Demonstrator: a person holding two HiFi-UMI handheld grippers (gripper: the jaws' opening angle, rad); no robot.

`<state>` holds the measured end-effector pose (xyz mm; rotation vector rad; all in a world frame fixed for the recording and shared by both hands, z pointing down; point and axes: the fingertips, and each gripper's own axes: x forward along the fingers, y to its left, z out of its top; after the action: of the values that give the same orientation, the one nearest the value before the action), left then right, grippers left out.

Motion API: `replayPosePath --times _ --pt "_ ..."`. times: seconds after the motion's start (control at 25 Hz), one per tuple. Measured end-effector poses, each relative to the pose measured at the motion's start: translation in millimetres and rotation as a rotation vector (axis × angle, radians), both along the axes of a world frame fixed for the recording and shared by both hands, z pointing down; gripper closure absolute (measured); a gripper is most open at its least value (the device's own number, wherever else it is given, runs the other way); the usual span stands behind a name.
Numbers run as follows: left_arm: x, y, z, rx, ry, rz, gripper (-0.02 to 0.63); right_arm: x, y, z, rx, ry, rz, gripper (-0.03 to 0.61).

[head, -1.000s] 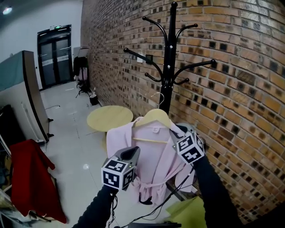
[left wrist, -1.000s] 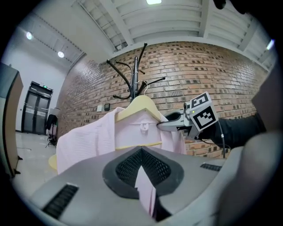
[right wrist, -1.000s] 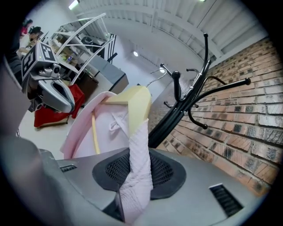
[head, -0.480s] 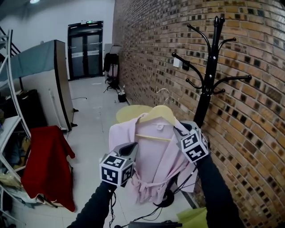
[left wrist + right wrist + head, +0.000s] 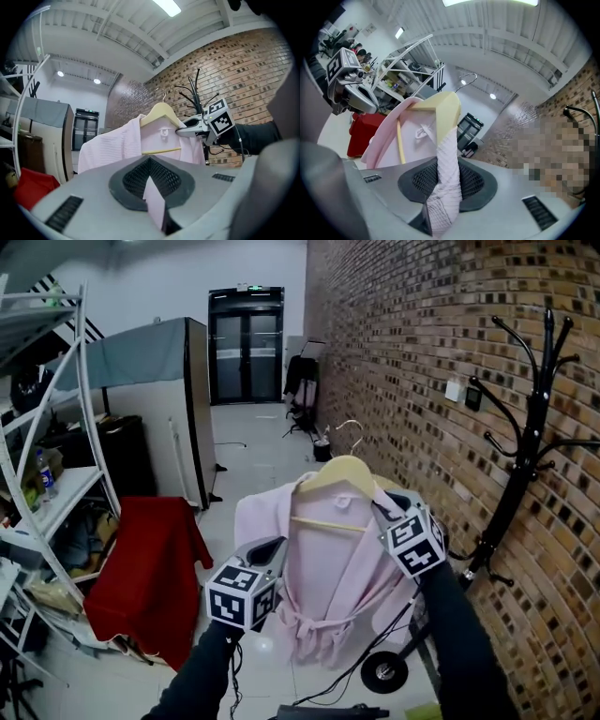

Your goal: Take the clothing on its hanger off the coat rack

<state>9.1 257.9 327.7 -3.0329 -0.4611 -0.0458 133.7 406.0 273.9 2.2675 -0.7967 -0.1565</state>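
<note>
A pale pink robe (image 5: 328,587) hangs on a wooden hanger (image 5: 342,474) whose metal hook (image 5: 349,427) is free in the air, clear of the black coat rack (image 5: 525,446) at the right. My right gripper (image 5: 384,509) is shut on the robe's shoulder at the hanger's right end; pink cloth (image 5: 445,168) fills its jaws. My left gripper (image 5: 272,551) is shut on a fold of the robe's left side, and a pink strip (image 5: 153,201) shows between its jaws. The right gripper (image 5: 190,131) also shows beside the hanger (image 5: 161,112) in the left gripper view.
A brick wall (image 5: 403,381) runs along the right. A red cloth (image 5: 150,568) drapes over something at the left, beside a metal shelf (image 5: 47,474) and a grey cabinet (image 5: 159,381). Dark double doors (image 5: 246,343) stand at the far end. A round black base (image 5: 384,671) and cables lie below.
The robe on its hanger has come away from the rack, which has slid from the middle to the far right of the head view. Both grippers keep their hold.
</note>
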Motion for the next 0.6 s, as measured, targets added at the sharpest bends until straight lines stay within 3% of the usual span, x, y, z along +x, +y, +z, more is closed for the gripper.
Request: replayPosePath --times 0.28,0.6 --pt "-4.5 -130.2 -2.9 0.014 -0.011 -0.15 0.618 24.4 -139.9 -10.7 0.001 0.012 -0.119 0.486" --pt "3.4 -240.8 -3.0 0.007 -0.018 -0.342 0.618 59.3 -280.8 -11.6 -0.01 0.01 -0.302 0.486"
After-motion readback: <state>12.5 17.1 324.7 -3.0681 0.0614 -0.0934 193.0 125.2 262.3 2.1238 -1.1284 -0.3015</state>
